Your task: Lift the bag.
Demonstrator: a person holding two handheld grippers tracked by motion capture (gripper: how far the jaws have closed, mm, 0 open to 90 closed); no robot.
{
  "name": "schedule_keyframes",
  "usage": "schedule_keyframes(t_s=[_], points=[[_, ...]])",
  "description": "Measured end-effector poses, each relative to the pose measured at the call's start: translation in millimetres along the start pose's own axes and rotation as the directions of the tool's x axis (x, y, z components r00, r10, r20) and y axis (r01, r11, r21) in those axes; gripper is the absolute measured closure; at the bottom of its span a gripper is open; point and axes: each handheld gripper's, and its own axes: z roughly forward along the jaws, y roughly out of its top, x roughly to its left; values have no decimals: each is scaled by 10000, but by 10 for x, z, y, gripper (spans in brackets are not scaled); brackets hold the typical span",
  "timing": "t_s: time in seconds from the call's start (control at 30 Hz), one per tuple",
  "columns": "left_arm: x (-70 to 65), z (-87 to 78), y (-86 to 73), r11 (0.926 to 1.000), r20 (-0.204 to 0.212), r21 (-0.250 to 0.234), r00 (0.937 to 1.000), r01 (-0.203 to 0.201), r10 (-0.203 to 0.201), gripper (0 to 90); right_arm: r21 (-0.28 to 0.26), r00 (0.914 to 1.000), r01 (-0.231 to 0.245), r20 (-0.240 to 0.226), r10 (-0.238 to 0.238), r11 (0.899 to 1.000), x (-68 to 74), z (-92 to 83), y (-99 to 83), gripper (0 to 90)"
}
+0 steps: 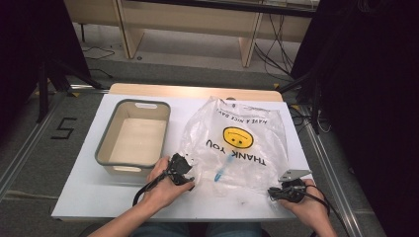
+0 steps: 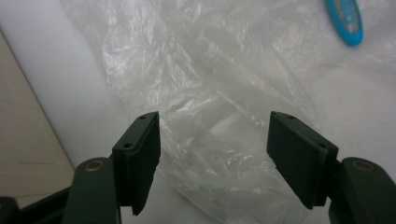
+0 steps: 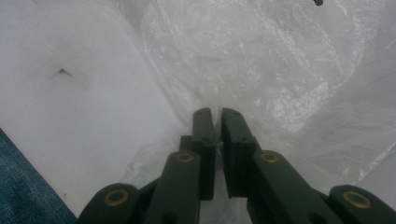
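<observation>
A clear plastic bag (image 1: 237, 143) with a yellow smiley face and "THANK YOU" print lies crumpled on the white table (image 1: 89, 190). Something small and blue (image 1: 221, 171) lies inside it, seen through the film. My left gripper (image 1: 188, 170) is at the bag's near left corner. In the left gripper view its jaws (image 2: 215, 123) stand wide open with loose bag film (image 2: 210, 93) between them, the pads not pressing on it, and the blue thing (image 2: 345, 21) farther off. My right gripper (image 1: 274, 191) is at the near right corner, shut (image 3: 217, 112) on the bag's edge (image 3: 261, 60).
An empty grey-rimmed basin (image 1: 101, 148) stands left of the bag, close to my left hand. The table's front edge runs just below both hands. Beyond the table are wooden furniture legs, cables on the floor and dark stands at both sides.
</observation>
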Motion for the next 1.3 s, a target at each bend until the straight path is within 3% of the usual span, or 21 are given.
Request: schedule_keyframes(t_s=[0.07,0.23,0.3,0.37,0.5,0.87,1.1,1.17,1.3], points=[[1,30,-10,9997,113,250,9999,69,-71,349,2,10000,-1,8,1,10000,1,0,0,855],[26,47,-18,9984,293,327,9984,471,-480,350,3,10000,-9,4,9,10000,1,0,0,855],[59,56,-21,9955,482,449,9951,838,-860,347,1,10000,6,14,-6,10000,-1,1,1,855],[103,68,-30,9893,774,565,9874,1342,-1384,357,6,10000,13,16,-13,10000,0,1,2,855],[96,65,-25,9870,836,621,9846,1483,-1532,384,6,10000,29,18,-29,10000,0,2,3,855],[-8,35,20,9928,1128,701,9881,970,-1045,688,79,10000,-18,6,17,10000,0,0,9,856],[-86,33,29,9980,1297,573,9909,276,-348,875,86,10000,-72,31,72,9999,3,1,12,862],[-99,32,24,9988,1270,475,9918,98,-158,893,62,10000,-71,61,71,10000,6,3,12,867],[-22,31,-3,9993,1764,311,9840,208,-260,896,41,10000,-65,64,65,10000,7,3,12,881]])
